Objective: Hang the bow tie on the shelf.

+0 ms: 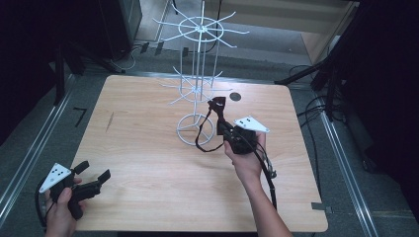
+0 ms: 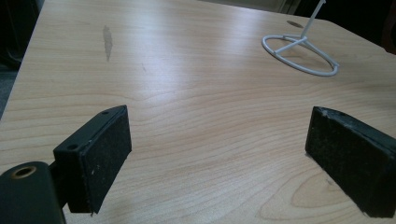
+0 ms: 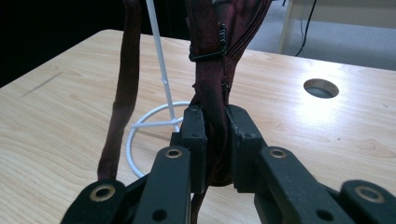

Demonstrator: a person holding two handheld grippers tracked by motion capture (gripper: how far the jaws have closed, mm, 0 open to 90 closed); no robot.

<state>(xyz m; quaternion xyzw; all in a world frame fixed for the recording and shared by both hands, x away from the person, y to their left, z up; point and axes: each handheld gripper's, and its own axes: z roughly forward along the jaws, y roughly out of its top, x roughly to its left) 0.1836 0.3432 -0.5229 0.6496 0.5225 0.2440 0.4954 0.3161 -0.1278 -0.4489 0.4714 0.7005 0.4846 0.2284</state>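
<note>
While right tongs [image 3: 215,140] grip 1 strap [image 3: 212,70] (dark red), 1 rack [image 1: 197,74] stands

Pale wooden table [image 1: 148,163] with a round hole [image 1: 235,97], dark smudge [image 1: 109,121] at its left

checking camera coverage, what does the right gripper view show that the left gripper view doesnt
Right gripper view alone: the right gripper shut on a dark red strap, and a round hole in the table.
Left gripper view alone: the left gripper with fingers wide apart, and a grey smear on the wood.
Both: the wooden table and the white wire rack's base ring.
</note>
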